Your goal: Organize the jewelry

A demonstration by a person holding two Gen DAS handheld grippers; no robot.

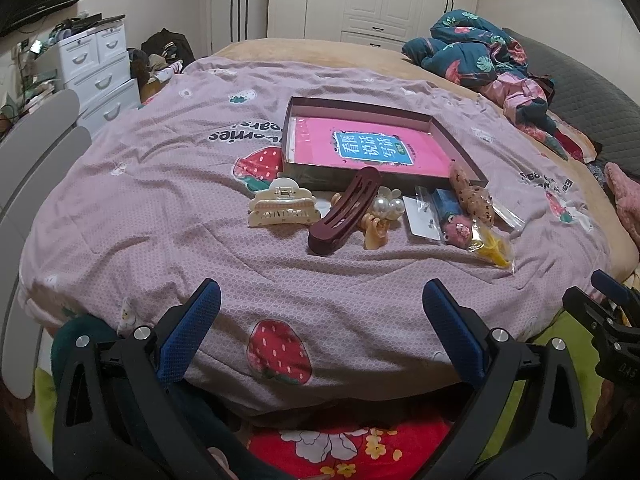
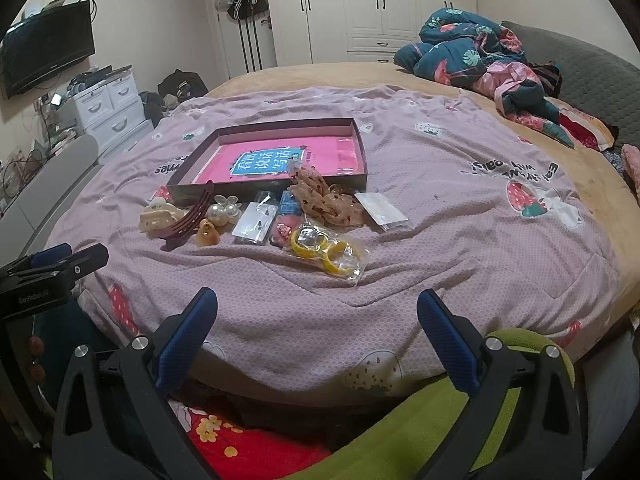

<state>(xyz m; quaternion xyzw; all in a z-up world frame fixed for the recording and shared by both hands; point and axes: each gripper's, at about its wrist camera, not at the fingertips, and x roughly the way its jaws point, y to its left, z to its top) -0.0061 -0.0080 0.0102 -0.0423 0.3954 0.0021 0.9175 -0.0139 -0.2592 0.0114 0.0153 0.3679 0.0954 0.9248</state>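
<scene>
Both grippers hang at the near edge of the bed, jaws spread wide and holding nothing: the left gripper (image 1: 320, 320) and the right gripper (image 2: 316, 324) each point forward over the pink strawberry quilt (image 1: 160, 208) toward the jewelry, which lies well ahead of the fingertips. Nothing has gone into the shallow box (image 1: 460, 136) yet, so I judge the task to be at its very start, at the approach before a first pick.

Ahead of the left gripper, in a loose row along the box's near wall, lie a cream claw clip (image 1: 282, 208), a long maroon hair clip (image 1: 344, 210) leaning up against the box edge, and a pearl piece (image 1: 386, 206) with an amber clip (image 1: 374, 236) just beside it. Ahead of the right gripper sit a clear bag of yellow rings (image 2: 326, 254), a brown spotted scrunchie (image 2: 328, 200) partly draped over the box wall, a small carded packet (image 2: 256, 222), a pink charm on a blue card (image 2: 286, 216), and a flat white sachet (image 2: 380, 210).

The next move calls for reaching forward and lowering onto one piece; the cream claw clip stands free on the left end and looks the easiest. The box already holds a pink booklet (image 1: 372, 150), leaving flat room on top.

What stands in the way: the pieces touch or overlap, so closing on one may drag a neighbour, and the soft quilt gives underfoot. What exactly the small packets hold is too small to tell, possibly earrings.
</scene>
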